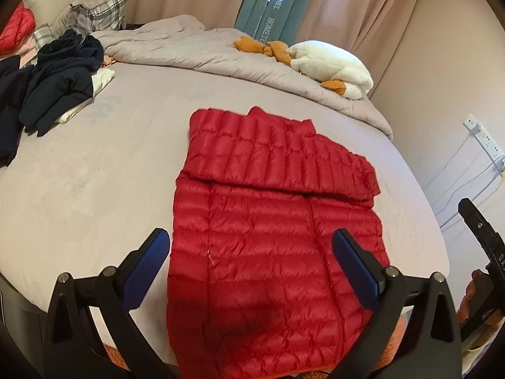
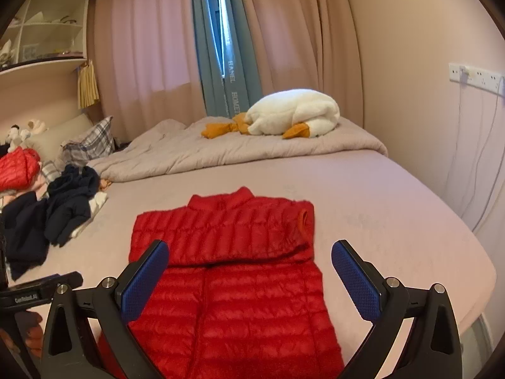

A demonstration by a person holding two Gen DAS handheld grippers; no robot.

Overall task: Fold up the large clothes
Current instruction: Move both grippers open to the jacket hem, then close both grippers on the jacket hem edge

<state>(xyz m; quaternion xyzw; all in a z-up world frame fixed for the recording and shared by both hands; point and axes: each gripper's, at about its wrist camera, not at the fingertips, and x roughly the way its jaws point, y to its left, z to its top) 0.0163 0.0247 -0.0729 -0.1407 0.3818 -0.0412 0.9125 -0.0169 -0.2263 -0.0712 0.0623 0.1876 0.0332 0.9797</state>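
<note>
— From where you stand, what are the two grippers doing?

— The left gripper (image 1: 252,262) hangs above the near part of the red puffer jacket (image 1: 271,221), its blue pads (image 1: 148,262) spread wide apart. Nothing sits between them, and I can't tell that either pad touches the fabric.

— And the other one?

— The right gripper (image 2: 251,273) is the same: jaws wide, blue pads (image 2: 355,276) well apart, empty, poised over the jacket's lower half.

— Where's the jacket lying?

— Flat on the bed (image 2: 394,208), near the close edge, collar pointing away toward the curtains (image 2: 148,47). Both sleeves lie folded across the chest, one cuff showing on the right side. The hem reaches the mattress edge, under the grippers.

— Anything else on the bed?

— A pile of dark clothes (image 1: 60,85) to the left, well apart from the jacket. A crumpled grey duvet (image 2: 221,148) along the far side, with a white plush goose (image 2: 293,110) lying on it. Another red garment (image 2: 17,167) sits by the plaid pillow (image 2: 94,139).
</note>
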